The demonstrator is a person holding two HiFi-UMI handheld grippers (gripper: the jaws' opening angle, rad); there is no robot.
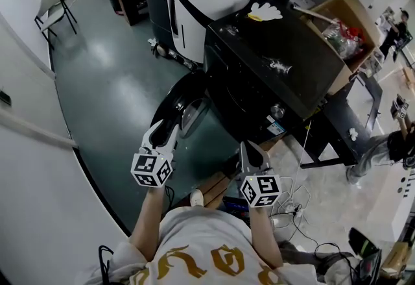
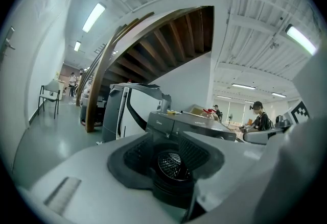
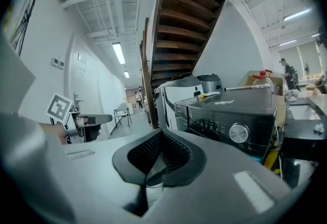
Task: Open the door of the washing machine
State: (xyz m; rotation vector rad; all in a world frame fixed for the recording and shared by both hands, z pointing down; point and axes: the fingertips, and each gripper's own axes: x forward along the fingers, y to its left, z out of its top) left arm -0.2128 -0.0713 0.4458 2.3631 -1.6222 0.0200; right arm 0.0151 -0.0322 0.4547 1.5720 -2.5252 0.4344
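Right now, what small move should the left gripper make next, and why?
Probably ease the left gripper back, away from the washing machine. Its door already stands swung open, the drum shows through the gap between the gripper's parted jaws, and they hold nothing, so little seems left to do.

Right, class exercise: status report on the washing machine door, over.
Left gripper open, by the door. Right gripper shut, empty. Door swung out from the washing machine. Nothing blocking it.
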